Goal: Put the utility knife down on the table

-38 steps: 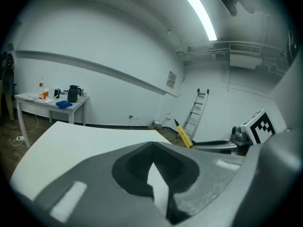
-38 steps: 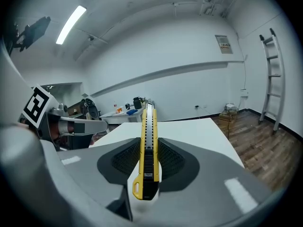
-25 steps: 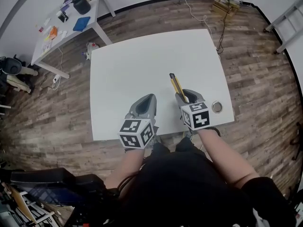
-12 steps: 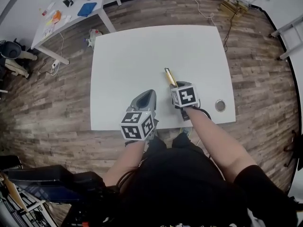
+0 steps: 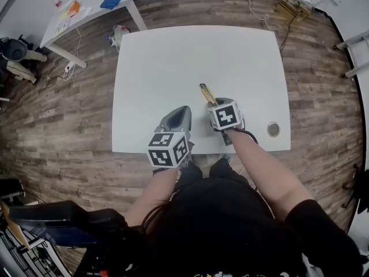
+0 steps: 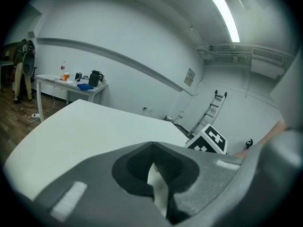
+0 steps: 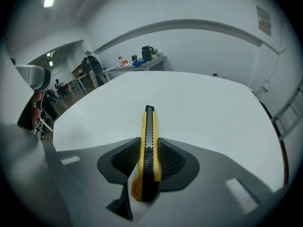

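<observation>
Firmly, the right gripper [image 7: 148,150] pinches the yellow-and-black plastic utility knife [image 7: 148,126] by its rear half, its front end jutting forward over the white rectangular table [image 5: 173,56] near the front edge; the left gripper [image 6: 155,176], beside it at that edge, has its jaws pressed together on nothing

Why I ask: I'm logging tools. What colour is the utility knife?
The utility knife is yellow with a black centre strip; the right gripper view shows it best.

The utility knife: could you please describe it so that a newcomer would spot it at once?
Find the white table, then the right gripper near its front edge. The knife sticks out from its jaws, a slim yellow-and-black bar; nothing else nearby is yellow.
</observation>
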Motion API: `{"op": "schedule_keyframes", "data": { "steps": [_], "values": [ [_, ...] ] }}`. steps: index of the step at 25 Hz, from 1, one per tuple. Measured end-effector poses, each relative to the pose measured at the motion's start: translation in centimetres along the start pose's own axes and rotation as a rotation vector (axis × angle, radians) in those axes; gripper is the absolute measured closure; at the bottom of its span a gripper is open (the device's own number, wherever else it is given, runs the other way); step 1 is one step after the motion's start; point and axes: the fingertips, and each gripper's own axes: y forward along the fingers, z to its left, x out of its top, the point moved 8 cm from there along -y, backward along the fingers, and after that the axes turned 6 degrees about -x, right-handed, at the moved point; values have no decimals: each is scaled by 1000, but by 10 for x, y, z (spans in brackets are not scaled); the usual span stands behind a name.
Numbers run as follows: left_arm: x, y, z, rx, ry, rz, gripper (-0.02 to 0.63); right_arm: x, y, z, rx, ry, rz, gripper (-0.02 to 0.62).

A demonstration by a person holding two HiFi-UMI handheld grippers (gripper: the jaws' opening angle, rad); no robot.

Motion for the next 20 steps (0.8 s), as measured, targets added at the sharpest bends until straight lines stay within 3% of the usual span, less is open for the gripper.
{"op": "schedule_keyframes", "data": {
  "steps": [5,8,10,12,16,20],
  "values": [
    [-2,2,-1,-3,-3,8,606,-1,-1,1,14,-4,-5,452],
    [-2,6,-2,-6,1,15,606,-2,-12,0,67,22,-48,405],
    [1,9,-3,-11,8,19,606,-1,-31,-6,102,67,-127,429],
    [7,10,-6,-18,22,19,606,3,-64,-18,111,125,-240,571],
    [26,11,-13,-25,71,-2,606,15,-143,-50,116,164,-474,572],
    [41,7,-24,-11,123,-47,606,10,-202,-82,31,134,-611,572]
  ]
}}
